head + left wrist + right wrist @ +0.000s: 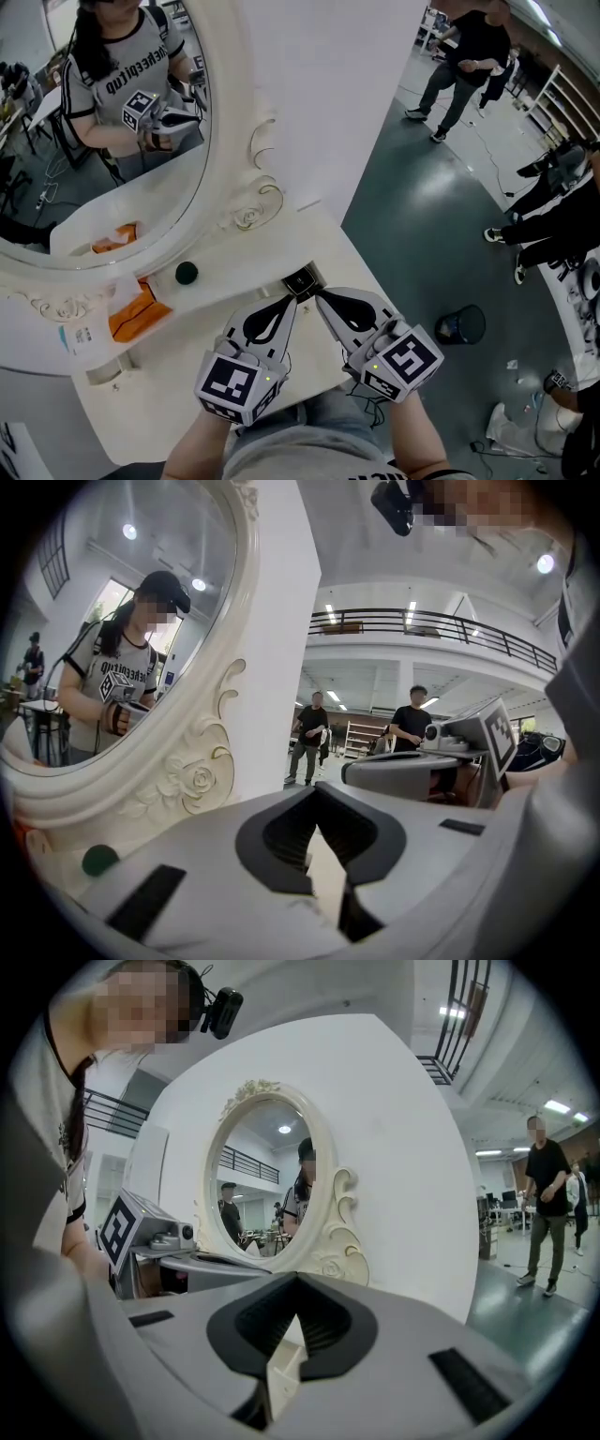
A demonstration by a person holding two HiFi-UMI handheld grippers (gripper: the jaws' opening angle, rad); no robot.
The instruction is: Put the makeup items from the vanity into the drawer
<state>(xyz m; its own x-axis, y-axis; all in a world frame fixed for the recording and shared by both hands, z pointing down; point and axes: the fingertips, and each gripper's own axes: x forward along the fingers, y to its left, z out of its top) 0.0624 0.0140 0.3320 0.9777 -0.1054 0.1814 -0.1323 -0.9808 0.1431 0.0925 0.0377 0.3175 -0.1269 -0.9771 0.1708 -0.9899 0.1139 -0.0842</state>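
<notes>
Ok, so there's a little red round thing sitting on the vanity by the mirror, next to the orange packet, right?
Not red. The little round thing is dark green. The head view shows it sitting on the vanity by the mirror, next to the orange packet.

Bare tabletop (309, 239) is lying open at frame centre; mirror frame (230, 122) is walling off the upper left, green round item (187, 273) and orange packet (136, 314) crowding centre-left.

Head view looks steeply down on the vanity (281, 248); both gripper views look level at its mirror (265, 1174).
</notes>
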